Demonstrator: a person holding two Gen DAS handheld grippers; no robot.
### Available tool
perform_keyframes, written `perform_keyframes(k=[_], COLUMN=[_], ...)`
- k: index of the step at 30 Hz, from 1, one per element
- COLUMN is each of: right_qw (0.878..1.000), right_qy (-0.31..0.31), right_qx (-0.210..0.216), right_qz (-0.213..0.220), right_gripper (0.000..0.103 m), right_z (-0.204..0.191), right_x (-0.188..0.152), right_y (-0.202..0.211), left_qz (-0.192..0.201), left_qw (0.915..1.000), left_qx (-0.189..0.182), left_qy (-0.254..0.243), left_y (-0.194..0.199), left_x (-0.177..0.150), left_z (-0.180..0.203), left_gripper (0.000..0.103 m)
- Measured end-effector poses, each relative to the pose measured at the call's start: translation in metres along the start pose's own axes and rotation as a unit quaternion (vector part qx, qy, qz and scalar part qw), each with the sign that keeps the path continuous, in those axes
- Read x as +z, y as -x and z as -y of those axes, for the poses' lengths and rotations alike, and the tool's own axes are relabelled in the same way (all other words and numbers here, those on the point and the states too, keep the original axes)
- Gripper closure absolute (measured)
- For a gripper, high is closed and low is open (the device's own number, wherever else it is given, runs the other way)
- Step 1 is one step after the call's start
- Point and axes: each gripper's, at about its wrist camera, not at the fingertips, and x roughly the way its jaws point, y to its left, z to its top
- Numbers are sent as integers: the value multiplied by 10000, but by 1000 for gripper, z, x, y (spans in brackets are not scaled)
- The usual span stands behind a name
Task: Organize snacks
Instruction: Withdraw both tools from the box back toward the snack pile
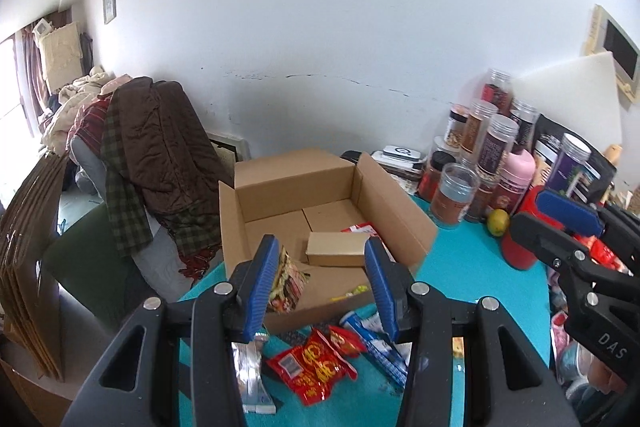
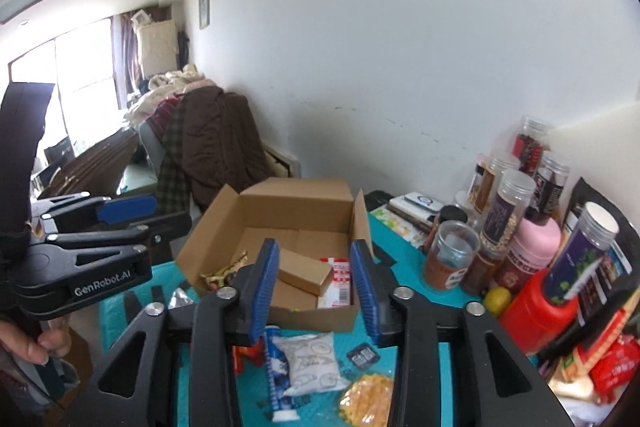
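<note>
Both blue-padded grippers, left [image 1: 322, 283] and right [image 2: 316, 291], hung spread and empty near the open brown cardboard box [image 1: 296, 187]; a careless reach could have tipped the clear plastic jars [image 2: 452, 259] at right.

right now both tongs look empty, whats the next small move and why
Probably lower the left tongs onto the red snack packet just below them. Both tongs are open and hold nothing, that packet lies loose on the teal table, and the cardboard box right behind it is open with bare floor left for it.
</note>
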Motion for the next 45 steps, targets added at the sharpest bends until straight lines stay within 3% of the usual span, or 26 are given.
perform_keyframes(k=[5,13,21,45], right_qw=[9999,9997,9996,9910], right_qy=[-27,-147,-247,-828], right_qx=[4,-70,-163,-341], right_qz=[110,158,0,-996], right_gripper=[58,45,45,45], right_z=[-4,-6,-7,13], right_x=[-10,-36,-60,-132], right_y=[23,48,53,1], left_qz=[4,-163,-329,-1004], left_qw=[9999,9994,9991,9932], left_qx=[-132,-234,-211,-578], left_qy=[-78,-180,-156,-152], left_y=[15,25,25,-8], left_x=[-15,-41,-63,-115], left_z=[6,16,19,36], left_gripper=[58,58,58,58])
